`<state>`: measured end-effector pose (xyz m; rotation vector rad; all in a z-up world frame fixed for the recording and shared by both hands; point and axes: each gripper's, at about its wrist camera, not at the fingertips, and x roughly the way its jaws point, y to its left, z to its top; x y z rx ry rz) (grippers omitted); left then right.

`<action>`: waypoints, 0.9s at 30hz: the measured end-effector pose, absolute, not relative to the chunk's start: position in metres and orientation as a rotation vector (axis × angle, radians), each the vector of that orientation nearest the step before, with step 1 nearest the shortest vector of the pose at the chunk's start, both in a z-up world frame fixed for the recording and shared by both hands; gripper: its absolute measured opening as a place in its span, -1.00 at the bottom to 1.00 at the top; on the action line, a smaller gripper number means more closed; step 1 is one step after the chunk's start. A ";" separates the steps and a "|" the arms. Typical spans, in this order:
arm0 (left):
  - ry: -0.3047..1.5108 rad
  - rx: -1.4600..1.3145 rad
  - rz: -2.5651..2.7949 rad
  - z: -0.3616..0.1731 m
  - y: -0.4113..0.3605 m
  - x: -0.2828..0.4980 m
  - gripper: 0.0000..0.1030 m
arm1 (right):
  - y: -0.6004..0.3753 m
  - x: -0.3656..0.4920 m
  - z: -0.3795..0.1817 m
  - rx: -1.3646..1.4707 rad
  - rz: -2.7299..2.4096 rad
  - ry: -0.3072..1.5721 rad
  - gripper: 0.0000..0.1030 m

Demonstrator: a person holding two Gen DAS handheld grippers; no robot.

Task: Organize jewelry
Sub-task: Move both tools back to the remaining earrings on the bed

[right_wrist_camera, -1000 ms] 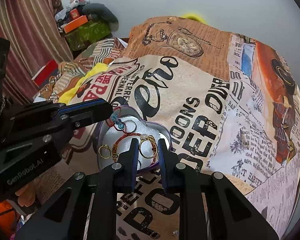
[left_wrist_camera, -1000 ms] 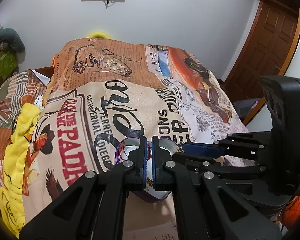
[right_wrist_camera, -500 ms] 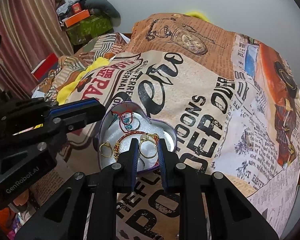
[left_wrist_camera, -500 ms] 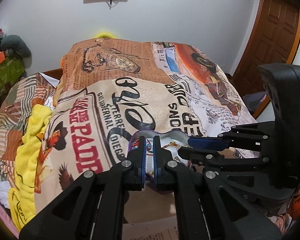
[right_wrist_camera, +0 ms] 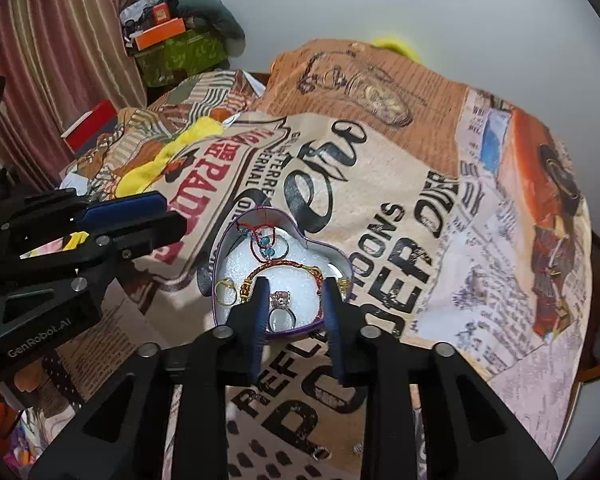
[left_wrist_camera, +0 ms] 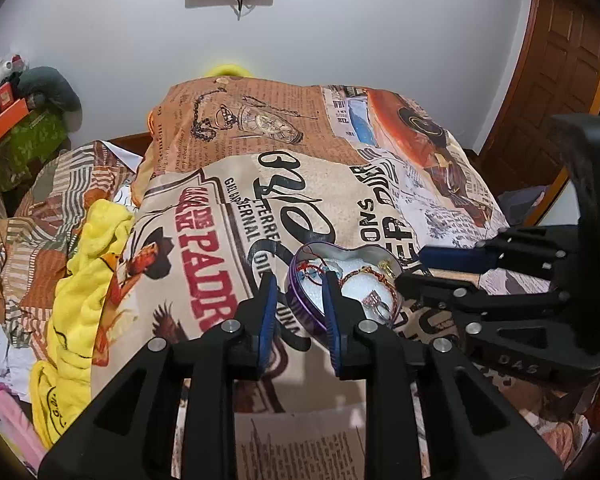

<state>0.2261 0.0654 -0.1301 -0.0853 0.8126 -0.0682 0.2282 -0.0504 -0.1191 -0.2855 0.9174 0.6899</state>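
A purple heart-shaped tin with a white foam lining lies on the printed bedspread. It holds a red cord with blue beads, a red and gold bracelet, a gold ring and a silver stone ring. My right gripper is open, its jaws on either side of the stone ring at the tin's near edge. My left gripper is open, its jaws on either side of the tin's left rim. Each gripper also shows in the other's view.
The bedspread covers the bed. A yellow cloth and crumpled bedding lie at the left. A green box with an orange box stands by the wall, a wooden door at the right. Small loose pieces lie near my right gripper's base.
Both grippers have opened from shut or nearly shut. The left one let go of the tin's rim. The tin sits a little farther ahead of both.
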 end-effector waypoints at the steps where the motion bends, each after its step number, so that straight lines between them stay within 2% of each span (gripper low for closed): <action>1: 0.811 -0.083 -0.067 -0.129 0.065 0.224 -0.51 | -0.052 0.226 -0.116 -0.287 0.685 0.909 -0.47; 9: 0.798 -0.065 -0.083 -0.116 0.050 0.205 -0.34 | -0.073 0.210 -0.096 -0.261 0.661 0.862 -0.46; 27: 0.842 0.005 -0.186 -0.117 -0.019 0.181 -0.26 | -0.156 0.189 -0.088 -0.147 0.560 0.862 -0.46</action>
